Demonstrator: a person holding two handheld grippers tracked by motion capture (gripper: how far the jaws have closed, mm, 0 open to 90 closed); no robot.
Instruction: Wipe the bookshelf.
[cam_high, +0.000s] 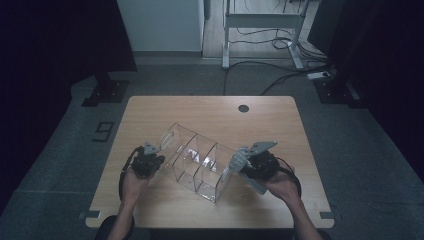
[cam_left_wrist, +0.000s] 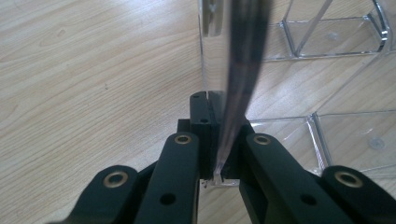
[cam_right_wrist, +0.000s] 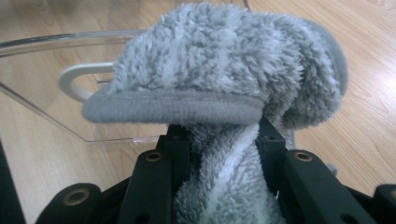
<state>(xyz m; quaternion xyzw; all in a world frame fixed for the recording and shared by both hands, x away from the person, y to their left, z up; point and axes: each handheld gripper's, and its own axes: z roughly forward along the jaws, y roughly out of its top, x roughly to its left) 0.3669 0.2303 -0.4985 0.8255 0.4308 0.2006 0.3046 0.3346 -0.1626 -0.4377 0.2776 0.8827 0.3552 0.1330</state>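
Holding the clear plastic box with your left gripper, you keep it sitting on the wooden table, near the front and about in the middle. The box is see-through and has a few little rooms inside, split by clear walls. It lies slanted across the table, with one end by your left hand and the other end by your right hand. In the left gripper view, your left gripper has its two black jaws squeezed tight on one thin clear wall of the box, and the wall stands straight up between them. The rooms of the box show off to the side, resting on the wood. Your right gripper is at the other end of the box, right next to it. In the right gripper view, your right gripper is pinching a fluffy grey cloth. The cloth is bunched up between the jaws and puffs out over them like a soft ball. Just past the cloth you can see a curved clear edge of the box and a rounded slot cut in its wall. From the high view the cloth sits up against the near end of the box, but you cannot tell if it really touches the plastic.
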